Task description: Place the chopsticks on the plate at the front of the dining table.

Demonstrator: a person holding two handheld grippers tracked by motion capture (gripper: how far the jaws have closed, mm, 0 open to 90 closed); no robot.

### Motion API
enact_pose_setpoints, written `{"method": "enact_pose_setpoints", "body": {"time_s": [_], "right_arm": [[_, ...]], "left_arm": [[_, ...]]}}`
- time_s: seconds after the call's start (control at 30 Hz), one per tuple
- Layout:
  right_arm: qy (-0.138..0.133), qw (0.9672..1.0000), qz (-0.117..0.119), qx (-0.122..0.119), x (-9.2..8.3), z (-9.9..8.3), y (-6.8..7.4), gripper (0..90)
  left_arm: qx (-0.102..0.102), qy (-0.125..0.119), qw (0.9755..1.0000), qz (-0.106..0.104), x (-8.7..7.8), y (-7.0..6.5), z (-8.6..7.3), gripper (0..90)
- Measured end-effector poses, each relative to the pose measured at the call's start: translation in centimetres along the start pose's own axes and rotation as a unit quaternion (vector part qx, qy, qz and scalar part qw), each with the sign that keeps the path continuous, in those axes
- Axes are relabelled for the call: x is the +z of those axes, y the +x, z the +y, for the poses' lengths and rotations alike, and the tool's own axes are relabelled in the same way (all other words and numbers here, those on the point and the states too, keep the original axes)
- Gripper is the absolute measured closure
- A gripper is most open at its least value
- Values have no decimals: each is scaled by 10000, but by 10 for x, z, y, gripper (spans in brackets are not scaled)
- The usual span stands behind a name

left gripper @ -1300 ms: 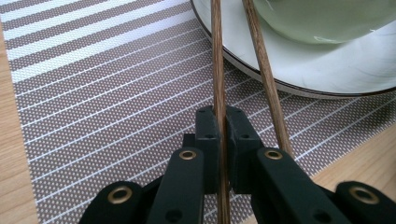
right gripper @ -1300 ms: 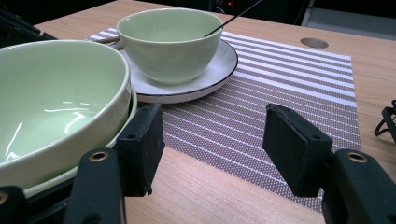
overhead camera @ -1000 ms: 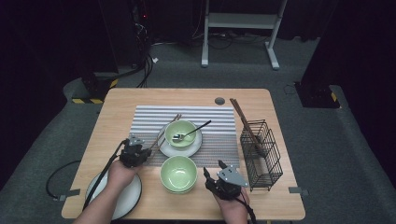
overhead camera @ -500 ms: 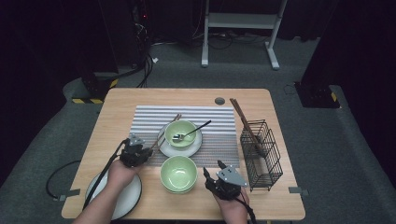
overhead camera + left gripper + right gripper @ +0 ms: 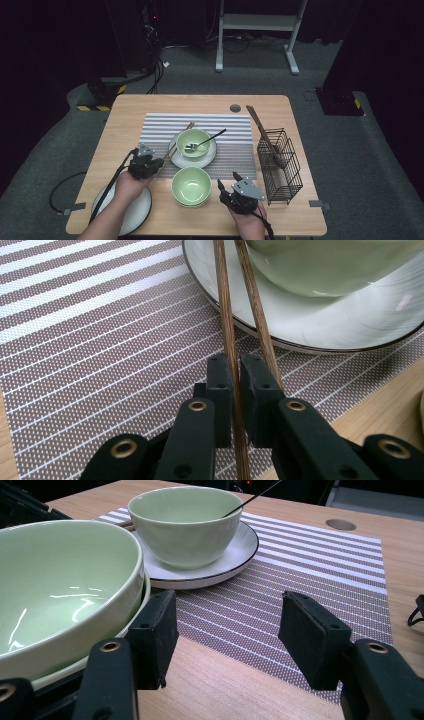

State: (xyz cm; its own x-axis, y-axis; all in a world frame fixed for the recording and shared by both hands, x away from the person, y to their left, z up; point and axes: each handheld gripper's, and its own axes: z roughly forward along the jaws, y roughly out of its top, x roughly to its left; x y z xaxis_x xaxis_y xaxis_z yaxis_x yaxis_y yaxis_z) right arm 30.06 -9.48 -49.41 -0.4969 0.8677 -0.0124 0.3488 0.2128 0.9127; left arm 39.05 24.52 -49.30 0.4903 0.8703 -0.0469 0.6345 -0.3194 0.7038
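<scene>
Nearest the person, at the bench's front edge, a white plate (image 5: 131, 212) lies under the left forearm, its rim reaching the bench edge. Beside it stands the near green bowl (image 5: 191, 185), sitting on bare wood just in front of the striped mat (image 5: 235, 131). The right gripper (image 5: 228, 186) rests to the right of that bowl, its jaws standing wide with nothing between them; in the right gripper view the left pad sits just beside the bowl's wall, and open wood and mat lie ahead between the jaws.

The left gripper (image 5: 159, 163) sits at the mat's left front corner. In the left gripper view its jaws are pinched narrow on one of the chopsticks (image 5: 226, 325); the second stick runs just outside the right pad. Both sticks lean up over the rim of the saucer (image 5: 209, 155) and pass close by the far green bowl (image 5: 194, 142), which stands on that saucer with a spoon (image 5: 203, 143) in it, handle pointing to the right and away.

To the right, a black wire basket (image 5: 280, 167) stands near the bench's right edge, with a second pair of chopsticks (image 5: 261, 129) slanting out of it. A strip of mat between saucer and basket lies free. Behind the mat, bare wood runs to the far edge, with a round grommet (image 5: 235, 108) in it.
</scene>
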Motion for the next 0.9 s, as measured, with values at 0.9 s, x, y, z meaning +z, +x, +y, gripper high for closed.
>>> {"method": "enact_pose_setpoints", "body": {"time_s": [0.9], "right_arm": [[7,10000,26,13,1,0,1,400]], "left_arm": [[-108,-178,9996,-189,-8,2,3,826]]}}
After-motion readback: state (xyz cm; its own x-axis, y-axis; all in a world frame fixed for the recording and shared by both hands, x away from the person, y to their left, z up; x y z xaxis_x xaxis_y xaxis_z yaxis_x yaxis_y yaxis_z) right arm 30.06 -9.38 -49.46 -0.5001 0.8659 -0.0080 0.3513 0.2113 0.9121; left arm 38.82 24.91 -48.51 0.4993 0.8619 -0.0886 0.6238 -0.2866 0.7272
